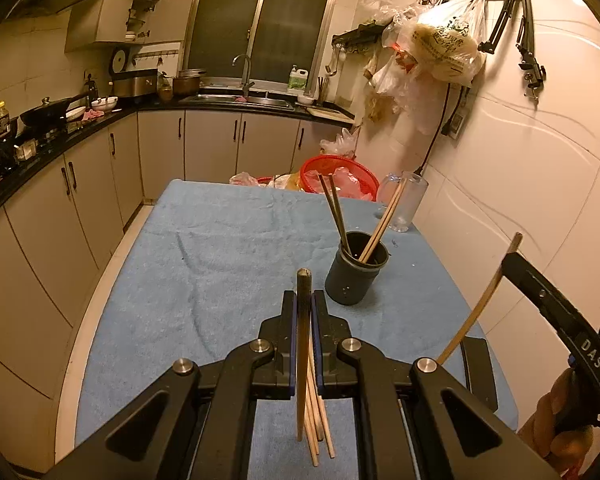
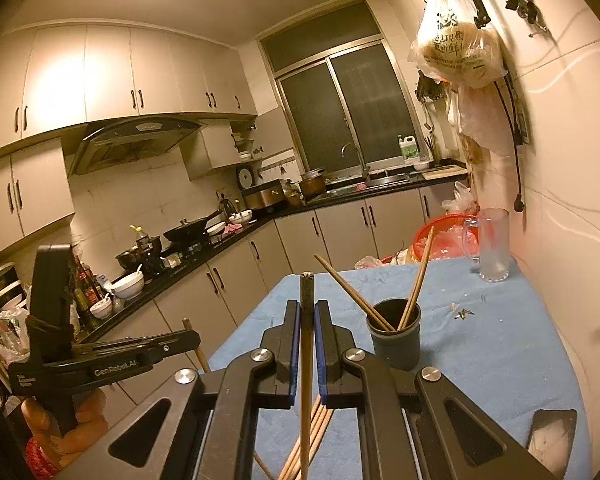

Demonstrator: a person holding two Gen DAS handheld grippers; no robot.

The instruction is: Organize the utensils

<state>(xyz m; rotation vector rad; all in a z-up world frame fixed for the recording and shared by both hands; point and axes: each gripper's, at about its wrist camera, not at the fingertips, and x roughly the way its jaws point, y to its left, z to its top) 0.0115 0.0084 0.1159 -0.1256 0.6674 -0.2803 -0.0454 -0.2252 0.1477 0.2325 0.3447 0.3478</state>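
Blue cloth covers the bench [image 1: 220, 240] in a dim kitchen. Near its far right stands a dark utensil cup [image 1: 356, 270] holding chopsticks [image 1: 334, 210]. Left tongs [image 1: 304, 300] and right tongs [image 2: 307, 308] each grasp one chopstick [image 1: 303, 344] above loose ones [image 2: 316, 428].

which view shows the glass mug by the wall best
The right wrist view: the glass mug stands whole against the wall, handle and rim clear. In the left wrist view the same mug is smaller, and a chopstick in the holder crosses it.
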